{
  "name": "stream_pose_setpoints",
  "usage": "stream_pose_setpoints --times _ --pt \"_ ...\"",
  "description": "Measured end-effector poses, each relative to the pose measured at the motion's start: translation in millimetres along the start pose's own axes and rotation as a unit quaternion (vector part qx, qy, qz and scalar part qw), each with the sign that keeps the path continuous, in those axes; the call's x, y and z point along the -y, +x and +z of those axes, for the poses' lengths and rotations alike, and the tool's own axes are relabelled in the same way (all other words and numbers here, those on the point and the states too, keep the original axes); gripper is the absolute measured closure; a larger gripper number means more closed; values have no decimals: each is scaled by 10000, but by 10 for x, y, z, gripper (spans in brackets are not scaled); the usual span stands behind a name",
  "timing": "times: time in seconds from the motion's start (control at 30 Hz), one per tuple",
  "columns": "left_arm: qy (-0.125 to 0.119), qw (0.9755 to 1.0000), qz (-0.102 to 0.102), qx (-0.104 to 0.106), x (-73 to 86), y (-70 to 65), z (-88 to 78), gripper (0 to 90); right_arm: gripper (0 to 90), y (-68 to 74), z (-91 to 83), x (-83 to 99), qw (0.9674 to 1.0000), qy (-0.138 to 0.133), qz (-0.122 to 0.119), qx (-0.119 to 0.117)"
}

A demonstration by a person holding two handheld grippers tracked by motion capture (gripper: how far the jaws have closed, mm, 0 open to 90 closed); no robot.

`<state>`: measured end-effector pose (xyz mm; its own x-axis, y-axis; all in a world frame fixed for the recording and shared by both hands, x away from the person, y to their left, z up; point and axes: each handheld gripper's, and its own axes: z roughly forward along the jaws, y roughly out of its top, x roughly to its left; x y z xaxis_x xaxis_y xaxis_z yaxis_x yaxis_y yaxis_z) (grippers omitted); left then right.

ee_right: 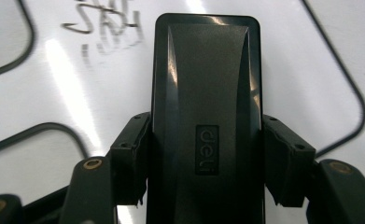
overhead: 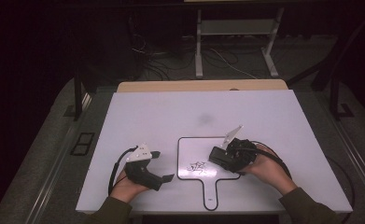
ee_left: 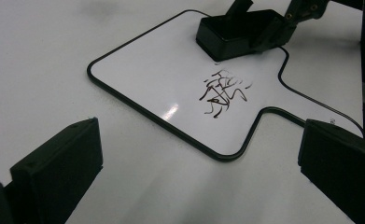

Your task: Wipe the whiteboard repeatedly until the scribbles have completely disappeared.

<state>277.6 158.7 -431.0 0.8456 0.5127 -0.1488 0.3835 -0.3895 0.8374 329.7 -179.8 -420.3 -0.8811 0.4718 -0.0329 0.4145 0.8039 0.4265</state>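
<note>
Right gripper, clamped on the black eraser, should press flat across the scribble (left gripper gapes empty) on the whiteboard.

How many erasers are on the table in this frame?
1. The black eraser sits on the small whiteboard, just beside the scribble, clamped in the right tongs. The left tongs are open, holding nothing. None look hidden.
</note>
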Motion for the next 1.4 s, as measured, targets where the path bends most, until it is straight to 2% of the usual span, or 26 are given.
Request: stream_pose_setpoints --times 0.07,0.17,0.2,0.27,0.37,0.53,0.67,0.9,1.4 --pt "-7 10000 -8 8 -1 0 1 0 387 -53 3 -2 10000 21 33 91" --pt "-1 10000 -8 11 -2 -1 4 0 387 -106 13 -17 9998 11 141 101" --pt "5 10000 -7 10 -1 -1 5 0 387 -117 17 -23 9998 31 103 145" --pt "12 10000 -13 5 -2 -2 8 0 386 -94 20 -50 9998 40 125 119" --pt "10 10000 -8 6 -5 -3 9 0 386 -69 45 -103 9999 53 27 140" --pt "18 10000 -3 9 -8 -6 11 0 387 1 96 -218 9999 36 -84 56" --pt "-16 10000 -11 12 -8 -6 7 0 387 47 142 -320 9994 35 -336 -33" --pt "-14 10000 -26 14 -6 -6 8 0 387 157 203 -454 9993 -12 -332 -158" --pt "16 10000 9 14 -8 -2 11 0 387 466 269 -636 9963 12 -779 -351"
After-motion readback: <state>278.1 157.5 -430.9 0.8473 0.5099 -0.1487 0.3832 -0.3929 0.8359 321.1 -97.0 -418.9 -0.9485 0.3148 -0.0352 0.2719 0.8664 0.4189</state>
